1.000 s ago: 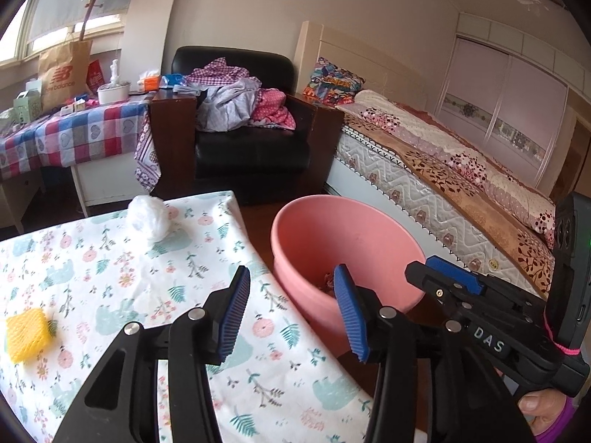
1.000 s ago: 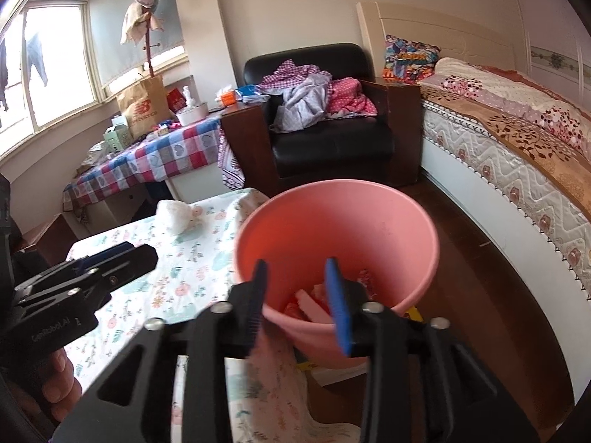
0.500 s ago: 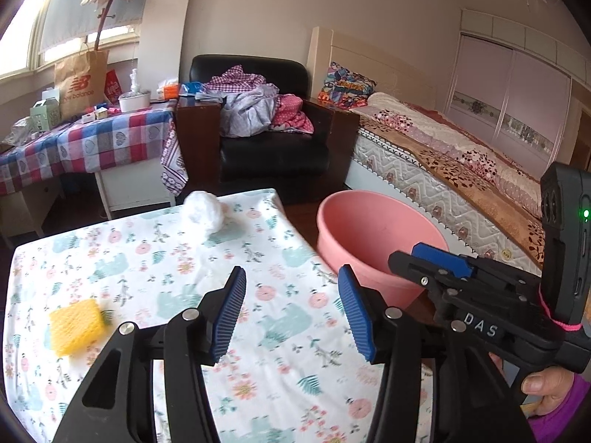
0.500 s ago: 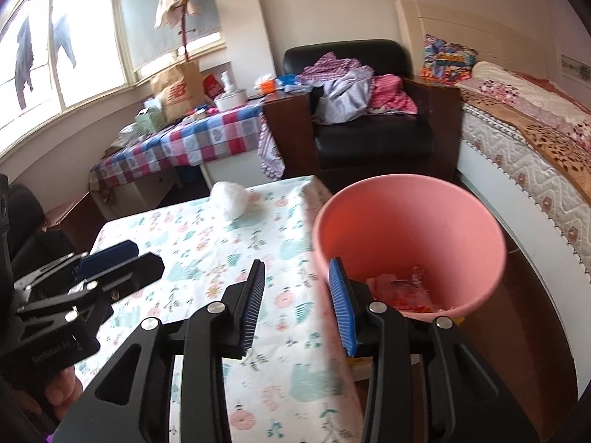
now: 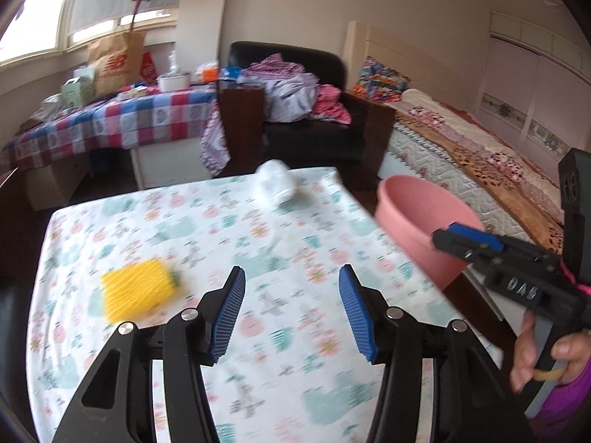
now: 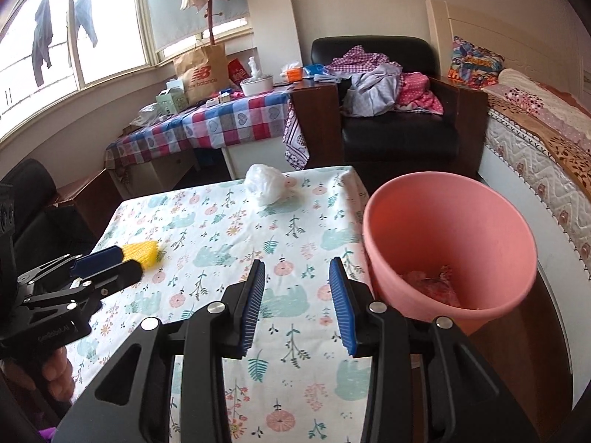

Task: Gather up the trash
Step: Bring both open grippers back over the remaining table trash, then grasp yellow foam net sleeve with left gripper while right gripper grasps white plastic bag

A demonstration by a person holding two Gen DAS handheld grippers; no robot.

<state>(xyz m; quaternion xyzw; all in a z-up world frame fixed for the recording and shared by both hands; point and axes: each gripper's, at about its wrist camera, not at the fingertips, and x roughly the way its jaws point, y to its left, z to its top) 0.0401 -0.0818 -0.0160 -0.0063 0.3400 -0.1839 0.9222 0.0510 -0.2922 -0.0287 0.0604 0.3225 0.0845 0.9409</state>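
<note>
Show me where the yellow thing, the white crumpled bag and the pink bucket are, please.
yellow foam net (image 5: 137, 292), left wrist view, middle of its ribbed top.
white crumpled bag (image 6: 265, 184), right wrist view, centre of the bundle.
pink bucket (image 6: 443, 221), right wrist view, bare inner wall.

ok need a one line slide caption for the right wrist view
Open right claw over a floral tablecloth, pink bucket beside the table, white bag and yellow sponge not yet collected.
</note>
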